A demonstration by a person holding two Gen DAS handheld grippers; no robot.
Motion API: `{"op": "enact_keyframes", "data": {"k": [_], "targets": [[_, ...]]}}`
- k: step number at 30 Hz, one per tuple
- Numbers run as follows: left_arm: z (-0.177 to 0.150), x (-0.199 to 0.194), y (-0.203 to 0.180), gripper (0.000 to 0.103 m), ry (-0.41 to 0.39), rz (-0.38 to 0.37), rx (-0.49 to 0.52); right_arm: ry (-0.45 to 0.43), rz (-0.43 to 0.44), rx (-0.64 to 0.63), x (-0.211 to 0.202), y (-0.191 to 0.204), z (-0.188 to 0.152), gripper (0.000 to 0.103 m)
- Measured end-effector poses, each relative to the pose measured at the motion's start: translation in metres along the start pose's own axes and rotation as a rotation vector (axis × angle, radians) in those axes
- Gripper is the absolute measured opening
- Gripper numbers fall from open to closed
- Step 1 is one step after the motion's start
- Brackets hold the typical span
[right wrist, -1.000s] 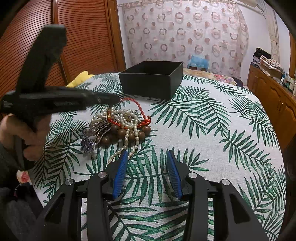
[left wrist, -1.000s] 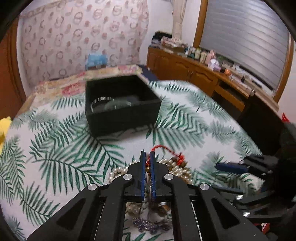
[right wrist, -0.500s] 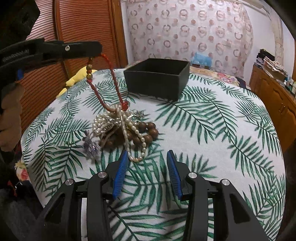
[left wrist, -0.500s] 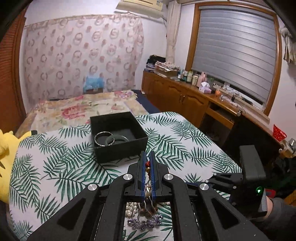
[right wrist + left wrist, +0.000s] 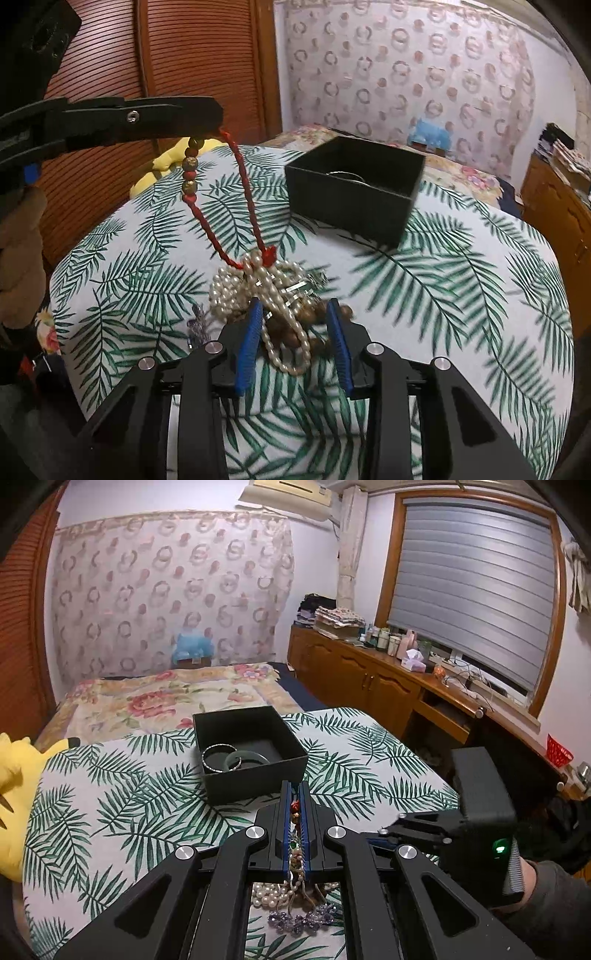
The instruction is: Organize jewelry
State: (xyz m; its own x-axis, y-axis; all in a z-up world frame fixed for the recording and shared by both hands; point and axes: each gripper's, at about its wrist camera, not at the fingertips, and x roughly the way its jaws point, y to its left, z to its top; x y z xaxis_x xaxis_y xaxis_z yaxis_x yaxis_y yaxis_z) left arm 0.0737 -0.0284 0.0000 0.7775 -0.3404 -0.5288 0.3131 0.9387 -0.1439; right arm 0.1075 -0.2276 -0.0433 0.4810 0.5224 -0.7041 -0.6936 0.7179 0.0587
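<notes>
My left gripper (image 5: pixel 294 788) is shut on a red cord bracelet with gold and red beads (image 5: pixel 236 206) and holds it high above the table. It also shows in the right wrist view (image 5: pixel 218 118). The cord's lower end is caught in a heap of pearl strands (image 5: pixel 266 288), brown beads and a purple crystal piece (image 5: pixel 299 921). My right gripper (image 5: pixel 293 314) is open, its fingers on either side of the heap. An open black box (image 5: pixel 251 753) stands beyond it, holding a silver bangle (image 5: pixel 218 757) and a green bangle (image 5: pixel 245 758).
The table (image 5: pixel 461 295) has a palm-leaf cloth. A yellow plush toy (image 5: pixel 14 775) lies at its left edge. A bed (image 5: pixel 155 698) stands behind, wooden cabinets (image 5: pixel 369 679) to the right, a louvred wooden door (image 5: pixel 110 74) to the left.
My left gripper has lifted the red cord bracelet well above the table, dragging the pearl strands up. My right gripper has moved forward to the heap, staying open.
</notes>
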Motion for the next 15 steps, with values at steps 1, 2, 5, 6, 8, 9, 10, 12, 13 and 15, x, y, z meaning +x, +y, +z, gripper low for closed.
{"op": "enact_keyframes", "data": {"k": [1,2,5,6,8,9,10,12,13,15], "targets": [[0.0,0.0,0.0,0.004,0.0,0.0,0.0,0.005,0.003,-0.002,0.003,0.0,0.001,0.036],[0.0,0.0,0.0,0.004,0.0,0.001,0.001,0.012,0.012,-0.004,0.006,0.0,0.003,0.035],[0.0,0.0,0.001,0.004,0.0,0.001,0.0,0.022,0.026,-0.015,0.012,0.002,0.006,0.025],[0.0,-0.001,0.001,0.004,-0.002,0.002,0.0,0.023,0.031,-0.017,0.013,0.002,0.007,0.017],[0.001,-0.002,0.003,0.004,-0.005,0.009,-0.004,0.03,0.024,-0.028,0.014,0.003,0.008,0.006],[0.001,-0.004,0.006,0.004,-0.008,0.013,-0.007,0.03,0.025,-0.034,0.013,0.003,0.009,0.006],[0.001,-0.005,0.007,0.004,-0.009,0.017,-0.009,0.024,0.027,-0.038,0.01,0.003,0.009,0.006],[0.0,-0.006,0.01,0.004,-0.011,0.034,-0.009,0.002,0.021,-0.042,0.002,0.001,0.012,0.005],[-0.001,-0.006,0.013,0.004,-0.011,0.043,-0.01,-0.009,0.015,-0.043,-0.003,0.0,0.014,0.005],[-0.003,-0.004,0.018,0.004,-0.004,0.069,-0.01,-0.05,0.004,-0.041,-0.019,-0.003,0.022,0.005]]}}
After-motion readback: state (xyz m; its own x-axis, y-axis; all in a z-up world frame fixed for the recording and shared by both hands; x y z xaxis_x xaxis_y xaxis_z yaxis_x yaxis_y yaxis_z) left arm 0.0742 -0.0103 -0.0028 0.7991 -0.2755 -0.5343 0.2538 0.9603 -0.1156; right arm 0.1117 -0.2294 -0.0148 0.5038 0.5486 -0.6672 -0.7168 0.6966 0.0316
